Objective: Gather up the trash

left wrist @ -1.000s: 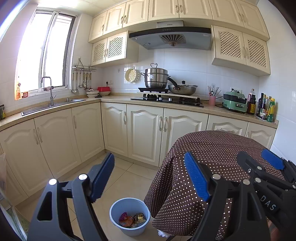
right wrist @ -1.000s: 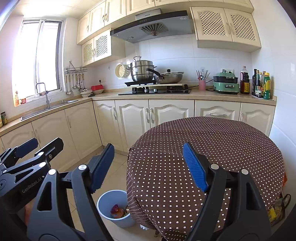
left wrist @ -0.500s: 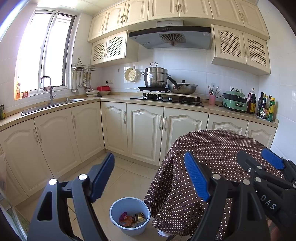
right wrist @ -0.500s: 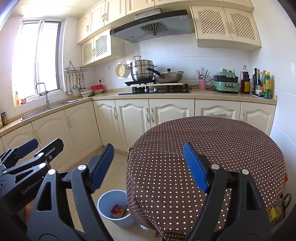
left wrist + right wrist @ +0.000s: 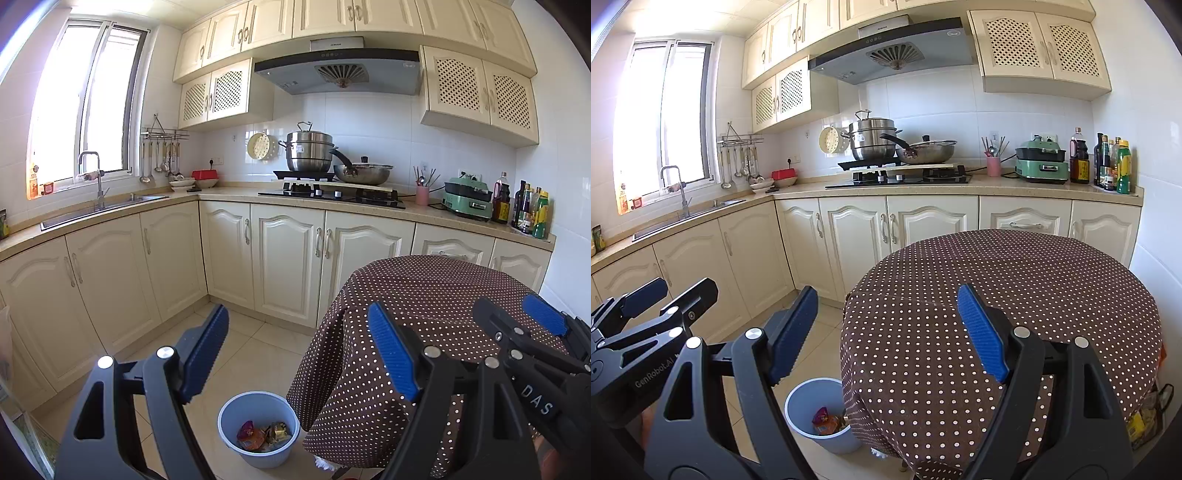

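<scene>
Table [image 5: 424, 295] overhangs bin [image 5: 258, 406]; left floor [image 5: 258, 354] clear.

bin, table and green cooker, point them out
bin [image 5: 229, 413], left wrist view, left rim
table [image 5: 1015, 277], right wrist view, bare cloth top
green cooker [image 5: 1039, 166], right wrist view, front body

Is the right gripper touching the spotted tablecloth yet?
Cannot tell. In the right wrist view the open right gripper overlaps the tablecloth; no view shows contact or gap.

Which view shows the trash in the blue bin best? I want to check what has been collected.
The left wrist view: the blue bin shows its whole opening, with the wrappers lying inside. In the right wrist view the tablecloth hides part of the bin, so fewer wrappers show.
</scene>
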{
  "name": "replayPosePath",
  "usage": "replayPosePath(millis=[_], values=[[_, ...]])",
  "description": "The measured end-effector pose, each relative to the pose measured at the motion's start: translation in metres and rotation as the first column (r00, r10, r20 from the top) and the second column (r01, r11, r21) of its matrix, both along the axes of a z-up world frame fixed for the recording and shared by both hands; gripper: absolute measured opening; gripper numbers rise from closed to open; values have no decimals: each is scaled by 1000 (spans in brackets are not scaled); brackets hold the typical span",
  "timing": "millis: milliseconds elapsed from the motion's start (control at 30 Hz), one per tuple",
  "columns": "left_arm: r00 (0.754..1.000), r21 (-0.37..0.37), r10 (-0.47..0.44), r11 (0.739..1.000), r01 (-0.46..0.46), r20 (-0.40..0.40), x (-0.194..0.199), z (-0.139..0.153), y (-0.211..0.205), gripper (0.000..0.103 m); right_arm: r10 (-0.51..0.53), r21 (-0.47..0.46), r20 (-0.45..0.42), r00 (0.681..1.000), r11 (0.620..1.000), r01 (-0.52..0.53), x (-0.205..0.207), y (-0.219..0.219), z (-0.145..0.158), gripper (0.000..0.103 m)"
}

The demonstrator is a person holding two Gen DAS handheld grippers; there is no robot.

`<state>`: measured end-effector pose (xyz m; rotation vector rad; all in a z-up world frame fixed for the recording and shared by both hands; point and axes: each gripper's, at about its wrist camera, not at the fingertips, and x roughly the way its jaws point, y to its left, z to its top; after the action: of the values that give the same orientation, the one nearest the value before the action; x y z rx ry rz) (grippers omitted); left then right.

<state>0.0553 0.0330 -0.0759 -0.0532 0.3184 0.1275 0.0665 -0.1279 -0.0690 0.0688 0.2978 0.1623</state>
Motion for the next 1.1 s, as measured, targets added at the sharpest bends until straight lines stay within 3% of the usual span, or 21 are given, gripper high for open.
replayPosePath(millis=[1100], values=[[1000, 1, -5, 1000, 5, -20, 16, -6, -10, 77, -36, 4, -9, 999, 999, 36, 8, -15, -7, 79]])
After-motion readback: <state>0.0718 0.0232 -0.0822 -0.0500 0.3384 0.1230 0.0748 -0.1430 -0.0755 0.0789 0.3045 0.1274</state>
